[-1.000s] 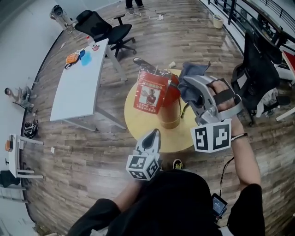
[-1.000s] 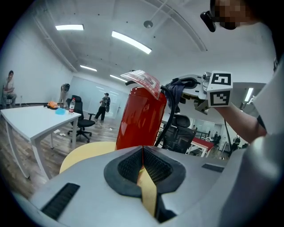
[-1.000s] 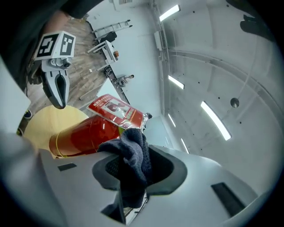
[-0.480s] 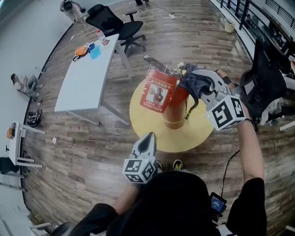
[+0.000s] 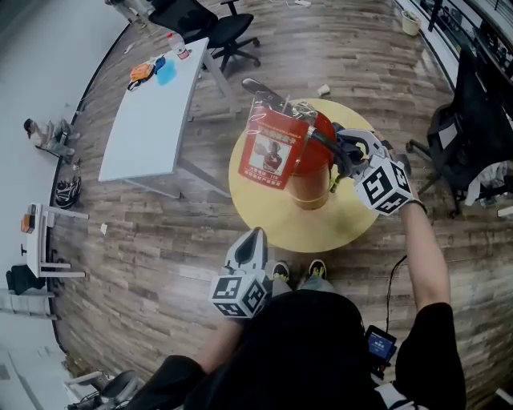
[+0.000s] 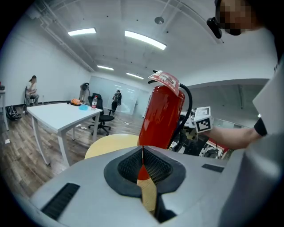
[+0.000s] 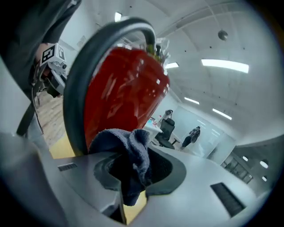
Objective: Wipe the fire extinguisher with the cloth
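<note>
A red fire extinguisher (image 5: 311, 160) with a black hose and a hanging red tag (image 5: 272, 154) stands on a round yellow table (image 5: 264, 216). My right gripper (image 5: 349, 157) is shut on a dark blue cloth (image 7: 132, 148) and holds it against the extinguisher's right side, by the hose (image 7: 82, 84). In the right gripper view the red body (image 7: 126, 95) fills the frame just beyond the cloth. My left gripper (image 5: 254, 239) is shut and empty, apart from the extinguisher (image 6: 162, 115), near the table's front edge.
A white desk (image 5: 152, 112) stands to the left of the round table, with a black office chair (image 5: 200, 20) behind it. Another dark chair (image 5: 473, 120) stands at the right. Several people (image 6: 32, 86) are far off in the room.
My right gripper has carried the cloth from near the extinguisher's top down to its right side by the hose. The left gripper has barely moved.
</note>
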Tool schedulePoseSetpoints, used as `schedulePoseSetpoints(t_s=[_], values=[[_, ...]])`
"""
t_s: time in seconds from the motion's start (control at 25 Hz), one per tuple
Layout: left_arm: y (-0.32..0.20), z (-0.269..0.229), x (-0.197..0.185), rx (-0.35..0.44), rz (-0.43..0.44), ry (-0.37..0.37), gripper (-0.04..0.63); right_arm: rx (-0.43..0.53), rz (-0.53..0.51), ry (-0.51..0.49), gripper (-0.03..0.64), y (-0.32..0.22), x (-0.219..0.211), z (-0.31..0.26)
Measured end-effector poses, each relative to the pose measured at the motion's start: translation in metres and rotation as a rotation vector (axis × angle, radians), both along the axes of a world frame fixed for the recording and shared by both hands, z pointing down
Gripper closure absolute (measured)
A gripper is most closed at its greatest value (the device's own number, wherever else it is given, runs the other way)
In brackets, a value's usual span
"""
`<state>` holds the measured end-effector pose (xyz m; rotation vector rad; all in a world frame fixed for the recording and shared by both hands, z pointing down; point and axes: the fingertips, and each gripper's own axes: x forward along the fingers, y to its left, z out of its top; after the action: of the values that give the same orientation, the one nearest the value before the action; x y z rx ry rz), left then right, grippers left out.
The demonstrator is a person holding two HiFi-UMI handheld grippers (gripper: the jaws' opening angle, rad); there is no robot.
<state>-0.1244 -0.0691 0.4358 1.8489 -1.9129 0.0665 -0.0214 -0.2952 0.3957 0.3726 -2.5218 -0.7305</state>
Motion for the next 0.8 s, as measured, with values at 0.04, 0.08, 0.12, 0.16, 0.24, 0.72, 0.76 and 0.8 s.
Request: schedulePoseSetpoints(t_s=[0.04,0.08,0.12,0.16,0.24,0.72,0.76,0.8], values=[[0.001,0.002,-0.001,-0.009,-0.005,0.004,0.572,-0.057,0.008,0.006,0.517,-0.002,0.000,0.019],[0.001,0.003,-0.003,-0.016,-0.011,0.005,0.572,-0.116,0.014,0.013,0.517,-0.003,-0.001,0.038],[0.001,0.003,-0.005,-0.020,-0.016,0.003,0.572,-0.178,0.018,0.018,0.517,-0.005,-0.001,0.057],[-0.001,0.003,-0.007,-0.022,-0.020,-0.002,0.572,-0.244,0.025,0.020,0.517,-0.007,-0.001,0.076],[-0.007,0.006,-0.012,-0.021,-0.025,-0.013,0.572,-0.382,0.056,-0.014,0.517,-0.016,-0.002,0.111],[-0.016,0.028,-0.011,-0.077,-0.023,-0.016,0.572,-0.522,-0.005,-0.044,0.517,-0.034,-0.029,0.139],[-0.017,0.028,-0.011,-0.075,-0.022,-0.014,0.572,-0.490,-0.033,-0.052,0.517,-0.033,-0.029,0.126],[-0.018,0.027,-0.010,-0.074,-0.021,-0.012,0.572,-0.484,-0.056,-0.089,0.517,-0.031,-0.027,0.107]])
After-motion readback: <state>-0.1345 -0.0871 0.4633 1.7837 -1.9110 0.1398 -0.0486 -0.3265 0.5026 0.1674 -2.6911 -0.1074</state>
